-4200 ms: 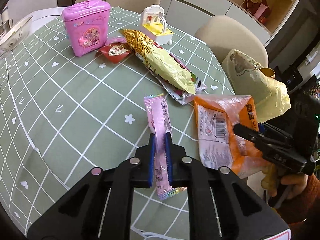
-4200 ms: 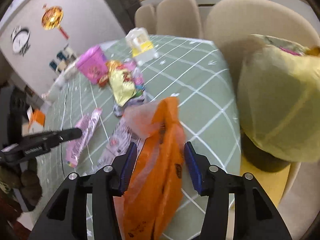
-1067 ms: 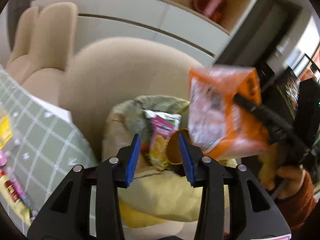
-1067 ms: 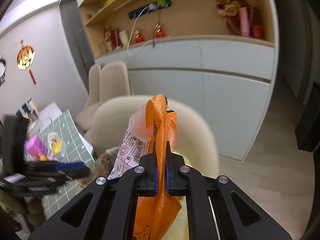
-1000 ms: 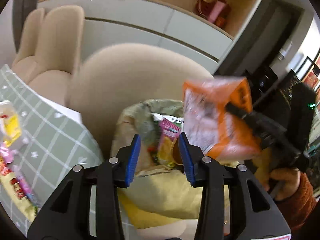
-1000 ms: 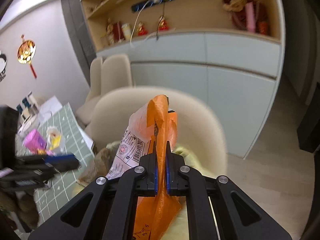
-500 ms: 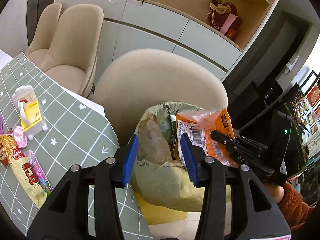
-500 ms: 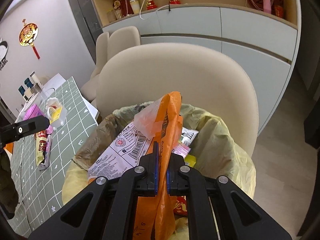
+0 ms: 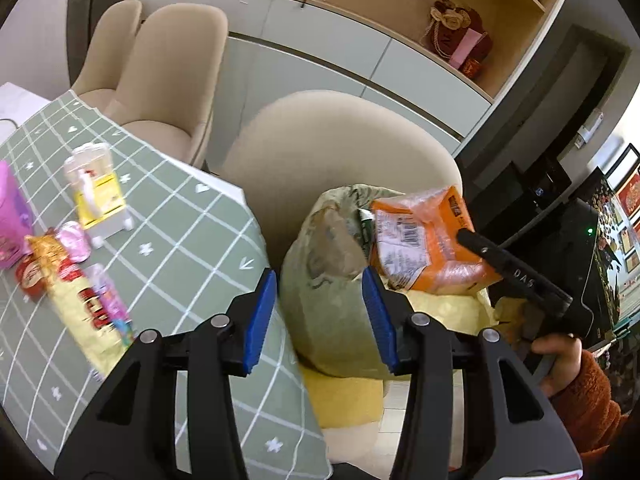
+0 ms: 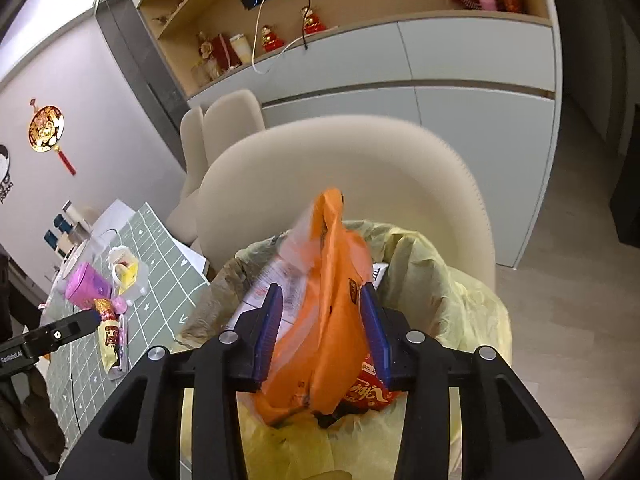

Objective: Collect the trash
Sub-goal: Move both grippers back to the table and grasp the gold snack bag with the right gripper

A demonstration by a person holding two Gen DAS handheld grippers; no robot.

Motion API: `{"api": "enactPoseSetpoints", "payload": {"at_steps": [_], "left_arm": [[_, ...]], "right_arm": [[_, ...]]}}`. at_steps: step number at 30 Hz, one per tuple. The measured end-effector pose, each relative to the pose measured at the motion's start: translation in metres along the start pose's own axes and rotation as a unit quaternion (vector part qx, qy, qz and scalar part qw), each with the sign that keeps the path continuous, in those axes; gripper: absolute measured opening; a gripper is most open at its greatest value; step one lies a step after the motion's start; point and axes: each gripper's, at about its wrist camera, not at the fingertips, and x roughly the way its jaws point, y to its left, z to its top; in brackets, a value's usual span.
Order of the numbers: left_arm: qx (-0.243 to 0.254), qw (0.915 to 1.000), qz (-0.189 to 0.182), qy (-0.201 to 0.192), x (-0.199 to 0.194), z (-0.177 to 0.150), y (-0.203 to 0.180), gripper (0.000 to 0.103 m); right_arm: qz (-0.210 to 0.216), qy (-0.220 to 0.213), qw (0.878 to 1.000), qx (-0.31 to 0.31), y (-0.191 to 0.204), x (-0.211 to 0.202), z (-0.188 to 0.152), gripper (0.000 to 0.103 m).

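So the right gripper sits right over the bin bag, and its jaws have just been opening. The orange wrapper is between the blue pads, standing up out of the bag's mouth, but the pads don't look like they're pressing on it anymore, so it's loose. From the left wrist view, that wrapper sits at the top of the bag, just in front of the beige chair.

The left gripper is partway open with nothing in the jaws, near the bag on its table side. More wrappers lie on the green checked table, well left of the bag.
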Motion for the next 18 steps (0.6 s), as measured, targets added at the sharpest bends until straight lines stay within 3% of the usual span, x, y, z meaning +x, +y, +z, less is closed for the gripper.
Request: {"api": "enactPoseSetpoints", "payload": {"at_steps": [10, 15, 18], "left_arm": [[-0.033, 0.9990, 0.029, -0.012, -0.044, -0.030, 0.044, 0.047], [-0.060, 0.9972, 0.040, -0.020, -0.069, -0.052, 0.076, 0.047], [-0.069, 0.9960, 0.050, -0.028, -0.085, -0.064, 0.094, 0.047]], "right_arm": [[-0.033, -0.042, 0.998, -0.017, 0.027, -0.049, -0.002, 0.038], [-0.019, -0.054, 0.998, -0.023, 0.053, -0.070, -0.011, 0.039], [-0.002, -0.061, 0.998, -0.027, 0.074, -0.078, -0.020, 0.047]]}}
